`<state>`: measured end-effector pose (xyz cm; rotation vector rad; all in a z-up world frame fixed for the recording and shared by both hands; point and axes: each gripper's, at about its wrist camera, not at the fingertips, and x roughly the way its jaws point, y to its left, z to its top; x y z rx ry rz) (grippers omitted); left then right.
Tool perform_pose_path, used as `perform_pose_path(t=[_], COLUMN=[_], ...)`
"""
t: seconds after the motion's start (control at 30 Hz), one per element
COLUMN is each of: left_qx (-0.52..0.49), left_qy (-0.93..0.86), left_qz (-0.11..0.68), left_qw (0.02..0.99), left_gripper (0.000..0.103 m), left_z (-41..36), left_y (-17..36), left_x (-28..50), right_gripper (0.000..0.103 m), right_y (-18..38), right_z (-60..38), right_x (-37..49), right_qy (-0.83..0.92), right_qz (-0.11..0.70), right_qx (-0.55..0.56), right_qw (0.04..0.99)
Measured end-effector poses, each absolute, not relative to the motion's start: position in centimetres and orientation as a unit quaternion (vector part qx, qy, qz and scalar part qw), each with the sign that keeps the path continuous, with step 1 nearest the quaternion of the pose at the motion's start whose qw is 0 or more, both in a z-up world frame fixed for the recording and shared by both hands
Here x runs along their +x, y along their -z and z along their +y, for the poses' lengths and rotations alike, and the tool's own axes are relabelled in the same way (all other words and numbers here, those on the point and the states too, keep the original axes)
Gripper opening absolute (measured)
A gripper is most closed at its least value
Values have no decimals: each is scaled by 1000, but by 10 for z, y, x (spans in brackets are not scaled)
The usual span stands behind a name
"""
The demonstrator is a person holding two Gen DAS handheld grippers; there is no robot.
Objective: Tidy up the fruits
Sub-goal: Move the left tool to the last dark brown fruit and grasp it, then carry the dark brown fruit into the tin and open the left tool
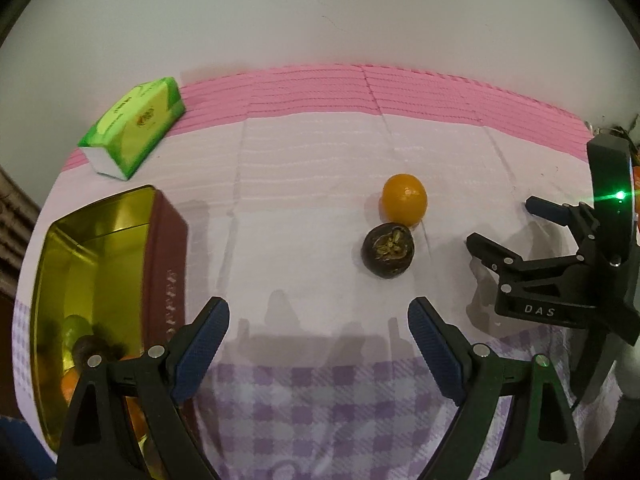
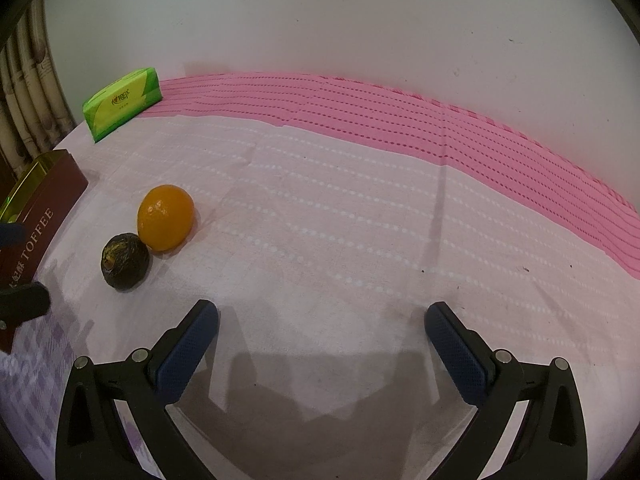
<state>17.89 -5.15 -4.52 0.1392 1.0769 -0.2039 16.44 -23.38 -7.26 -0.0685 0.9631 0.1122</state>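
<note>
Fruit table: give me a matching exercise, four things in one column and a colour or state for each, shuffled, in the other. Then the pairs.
Things:
1. orange
2. mangosteen
3. toffee tin
4. tissue pack

Descriptions:
A. open, gold inside, fruit in it
B. green and yellow, near the wall
C. dark and round, on the cloth
D. bright orange, on the cloth farther from the grippers than the dark fruit

Pairs: 1-D, 2-C, 3-A, 4-B

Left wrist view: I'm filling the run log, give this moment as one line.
left tool: open, empty | right tool: open, empty | round orange fruit, dark round fruit: touching, on cloth | open gold-lined tin: fruit inside
</note>
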Motion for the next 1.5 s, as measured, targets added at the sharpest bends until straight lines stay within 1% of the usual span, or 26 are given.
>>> perform_pose_path(t=[0.17,0.27,0.37,0.47,0.53,0.6,0.67,0.77,0.8,0.87,0.93,1.0,1.5], left_qx=[69,65,49,39,41,48,54,53,52,51,55,55,35], left_qy=[113,125,132,136,140,145,152,158,161,164,164,167,148], left_qz=[518,522,528,532,533,530,531,532,534,536,535,534,541], left_qw=[845,841,838,835,833,834,832,830,828,826,827,827,827], left_gripper=[87,83,75,66,65,57,55,48,44,39,38,33,33], left_z=[-63,-70,-72,-72,-75,-79,-84,-89,-90,-94,-97,-97,-73], left_y=[56,61,65,67,69,69,69,71,72,72,73,73,66], left_x=[187,193,200,206,210,212,216,221,223,224,223,221,197], right_gripper=[103,103,103,103,103,103,103,103,103,103,103,103,103], right_y=[72,72,72,72,72,72,72,72,72,72,72,72,72], right_z=[-234,-234,-234,-234,-234,-234,-233,-233,-233,-233,-233,-233,-234], right_x=[164,165,166,166,166,166,166,166,166,166,166,166,166], right_qy=[-54,-54,-54,-54,-54,-54,-54,-54,-54,-54,-54,-54,-54], right_qz=[463,463,463,463,463,463,463,463,463,463,463,463,463], right_qx=[-33,-33,-33,-33,-33,-33,-33,-33,-33,-33,-33,-33,-33], right_qw=[884,884,884,884,884,884,884,884,884,884,884,884,884])
